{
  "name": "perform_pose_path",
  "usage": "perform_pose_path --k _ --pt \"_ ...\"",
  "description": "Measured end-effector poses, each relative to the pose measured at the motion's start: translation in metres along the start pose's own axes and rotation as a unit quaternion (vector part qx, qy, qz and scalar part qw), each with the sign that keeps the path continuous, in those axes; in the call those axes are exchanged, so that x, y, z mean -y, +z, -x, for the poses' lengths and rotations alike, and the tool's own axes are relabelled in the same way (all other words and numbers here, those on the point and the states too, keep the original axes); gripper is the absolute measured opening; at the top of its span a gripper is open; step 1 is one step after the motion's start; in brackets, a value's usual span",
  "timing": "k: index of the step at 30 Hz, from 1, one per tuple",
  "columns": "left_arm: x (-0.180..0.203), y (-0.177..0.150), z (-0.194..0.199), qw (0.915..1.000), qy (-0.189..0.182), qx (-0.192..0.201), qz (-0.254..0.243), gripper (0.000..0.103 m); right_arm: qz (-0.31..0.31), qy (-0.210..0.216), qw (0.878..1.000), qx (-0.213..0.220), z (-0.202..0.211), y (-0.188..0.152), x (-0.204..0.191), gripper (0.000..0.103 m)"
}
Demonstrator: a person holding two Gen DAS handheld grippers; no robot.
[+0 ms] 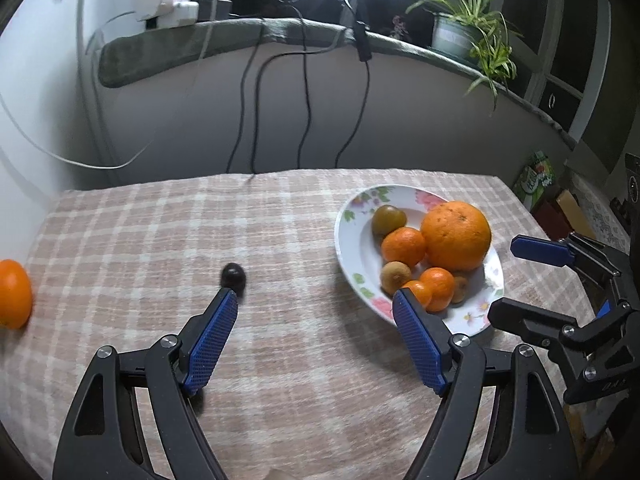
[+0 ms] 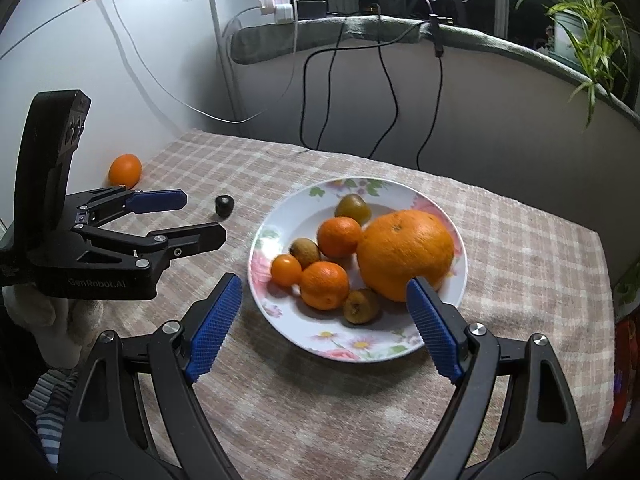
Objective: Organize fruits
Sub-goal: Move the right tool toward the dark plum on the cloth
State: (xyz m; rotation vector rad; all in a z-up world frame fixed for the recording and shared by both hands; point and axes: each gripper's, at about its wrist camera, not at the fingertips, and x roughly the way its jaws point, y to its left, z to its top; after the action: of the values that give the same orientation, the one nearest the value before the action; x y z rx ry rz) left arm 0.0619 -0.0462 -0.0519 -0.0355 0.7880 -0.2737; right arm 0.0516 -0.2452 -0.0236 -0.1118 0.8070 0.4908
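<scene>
Honestly the main risk I saw was that plate [image 2: 280,320] getting overloaded: you had the big orange [image 2: 404,254] crowding the right half of it, with the mandarins and small brownish fruits packed against it toward the middle, so dropping one more round thing in could've nudged something over the low rim and sent it rolling across the checked cloth on the tabletop [image 2: 520,240]. The other thing was the little dark fruit [image 1: 234,276], sitting loose just past the tip of your left hand-held gripper [image 1: 312,306] in the left wrist view; it looked small, smooth and round, so I'd guess a slightly off-centre pinch would've squirted it away. The lone orange fruit [image 1: 14,294] was way over at the left edge of that frame, close to where the cloth ends, so a clumsy bump there might've knocked it off. Both of your tools were spread wide with nothing between the blue pads: the left one hovered over bare cloth, and the right hand-held gripper [image 2: 324,288] sat at the lower centre of its frame, framing the near side of the plate without touching anything.
</scene>
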Motion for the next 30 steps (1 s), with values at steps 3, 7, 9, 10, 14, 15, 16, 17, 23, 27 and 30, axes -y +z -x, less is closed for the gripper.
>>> perform_pose_path --k 3,7,9,10,14,15,16,17,23,27,30 --pt "-0.010 -0.003 0.005 0.9999 0.006 0.005 0.010 0.080 0.005 0.005 1.000 0.001 -0.002 0.004 -0.006 0.087" --pt "-0.027 -0.009 0.014 0.9995 0.017 0.010 0.023 0.080 0.012 0.013 1.000 0.001 -0.007 0.009 -0.015 0.087" --pt "-0.035 -0.014 0.018 0.9993 0.025 0.010 0.026 0.080 0.015 0.017 1.000 0.001 -0.010 0.011 -0.019 0.087" --pt "-0.039 -0.016 0.020 0.9992 0.029 0.009 0.027 0.080 0.017 0.020 1.000 0.001 -0.010 0.012 -0.020 0.087" --pt "-0.054 -0.026 0.026 0.9985 0.042 0.004 0.034 0.080 0.020 0.031 0.999 0.000 -0.015 0.020 -0.026 0.087" --pt "-0.058 -0.028 0.028 0.9984 0.045 0.003 0.036 0.080 0.021 0.037 0.999 0.000 -0.017 0.022 -0.028 0.087" --pt "-0.062 -0.031 0.030 0.9981 0.048 0.002 0.038 0.080 0.022 0.041 0.999 0.000 -0.020 0.024 -0.030 0.087" --pt "-0.066 -0.033 0.031 0.9979 0.051 0.001 0.041 0.080 0.024 0.046 0.999 -0.001 -0.022 0.027 -0.032 0.087" --pt "-0.078 -0.047 0.031 0.9973 0.051 -0.013 0.050 0.069 0.051 0.065 0.997 -0.007 -0.036 0.039 -0.052 0.087" --pt "-0.080 -0.053 0.027 0.9974 0.041 -0.022 0.054 0.062 0.065 0.074 0.995 -0.013 -0.045 0.046 -0.064 0.087" --pt "-0.081 -0.054 0.024 0.9974 0.032 -0.027 0.058 0.058 0.069 0.088 0.994 -0.020 -0.055 0.054 -0.071 0.087"
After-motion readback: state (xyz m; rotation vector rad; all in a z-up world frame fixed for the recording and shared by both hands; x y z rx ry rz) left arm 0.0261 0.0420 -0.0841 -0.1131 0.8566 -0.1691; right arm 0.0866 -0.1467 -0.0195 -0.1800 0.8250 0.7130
